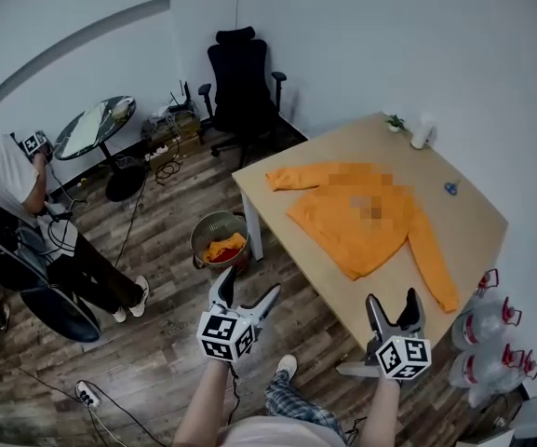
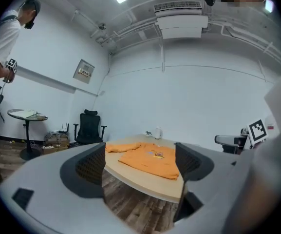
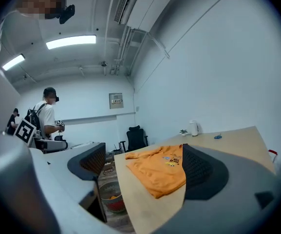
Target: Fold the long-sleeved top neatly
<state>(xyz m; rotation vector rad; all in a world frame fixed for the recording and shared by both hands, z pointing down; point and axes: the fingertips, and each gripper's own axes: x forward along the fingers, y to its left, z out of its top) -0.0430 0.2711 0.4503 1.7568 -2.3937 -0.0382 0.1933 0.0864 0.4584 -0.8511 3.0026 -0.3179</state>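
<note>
Across the tan table [image 1: 473, 220], orange long-sleeved top [image 1: 361, 222] spread flat, sleeves out, front seemingly up. Short of its edge, left gripper [image 1: 247, 285] and right gripper [image 1: 394, 298] held with jaws wide apart, nothing between. Folding not yet started; next called for: reach in, pinch a sleeve.

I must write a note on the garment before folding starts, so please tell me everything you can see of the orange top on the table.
The orange top is a long-sleeved sweatshirt of soft-looking knit, with a small print on the chest. It lies flat and unfolded, front up, on the light wooden table, hem towards its near edge. One sleeve stretches sideways towards the corner by the black chair; the other slants down beside the body. Only the table touches it.
</note>
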